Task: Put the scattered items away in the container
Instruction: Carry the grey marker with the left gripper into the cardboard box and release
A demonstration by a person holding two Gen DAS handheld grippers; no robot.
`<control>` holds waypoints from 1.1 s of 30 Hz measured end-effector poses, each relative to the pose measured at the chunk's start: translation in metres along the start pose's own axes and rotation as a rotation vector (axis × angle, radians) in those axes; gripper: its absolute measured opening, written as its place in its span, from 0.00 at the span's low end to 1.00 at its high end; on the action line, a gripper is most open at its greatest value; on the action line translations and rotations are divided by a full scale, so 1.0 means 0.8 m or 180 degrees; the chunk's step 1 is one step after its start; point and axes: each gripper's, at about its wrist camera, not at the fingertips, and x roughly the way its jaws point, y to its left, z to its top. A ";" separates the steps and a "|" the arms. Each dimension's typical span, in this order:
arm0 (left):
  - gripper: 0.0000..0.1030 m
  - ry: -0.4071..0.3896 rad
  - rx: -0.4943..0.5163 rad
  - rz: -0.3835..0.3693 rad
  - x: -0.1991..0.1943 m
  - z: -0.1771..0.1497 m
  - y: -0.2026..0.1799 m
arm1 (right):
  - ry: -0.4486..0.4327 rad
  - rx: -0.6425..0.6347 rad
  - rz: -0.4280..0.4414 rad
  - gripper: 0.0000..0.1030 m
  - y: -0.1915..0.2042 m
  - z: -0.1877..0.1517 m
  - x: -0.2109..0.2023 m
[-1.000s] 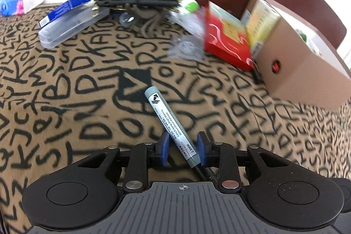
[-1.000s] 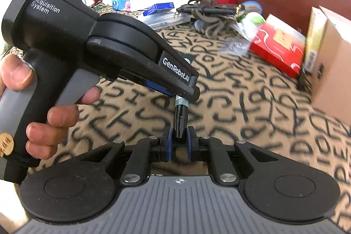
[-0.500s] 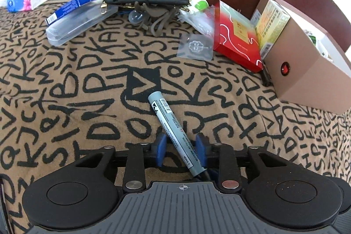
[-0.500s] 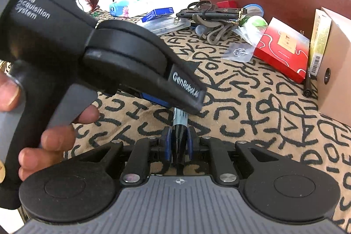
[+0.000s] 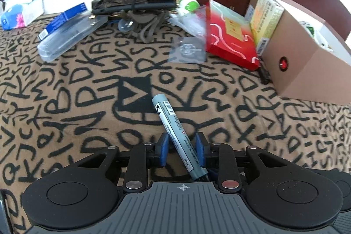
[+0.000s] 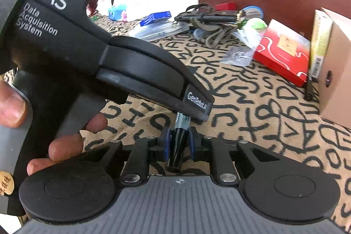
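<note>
A grey marker (image 5: 177,135) is held over the patterned tablecloth (image 5: 65,102), its barrel lying slantwise between the parted pads of the left gripper (image 5: 181,149). The right gripper (image 6: 178,145) is clamped on the marker's black cap end. The cardboard box (image 5: 307,71) stands at the table's far right edge, well apart from the marker.

Left tool (image 5: 181,149): black linkage arms, blue pads, silver screws, ribbed grey housing with crosshair mark. Right tool (image 6: 178,143): same build. Left tool body in right view: white "DAS Data Acquisition System", "GenRobot.AI" lettering, grey trigger. Left hand (image 6: 33,124): bare skin.
</note>
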 end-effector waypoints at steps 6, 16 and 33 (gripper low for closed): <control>0.29 -0.0182 0.0193 -0.0137 -0.021 0.019 -0.046 | -0.0252 0.0145 -0.0169 0.19 -0.025 0.003 -0.039; 0.28 -0.0628 0.0649 -0.0445 -0.056 0.083 -0.155 | -0.0890 0.0267 -0.0633 0.19 -0.090 0.034 -0.120; 0.29 -0.0737 0.1313 -0.1184 -0.007 0.186 -0.371 | -0.1325 0.0600 -0.1609 0.19 -0.269 0.059 -0.192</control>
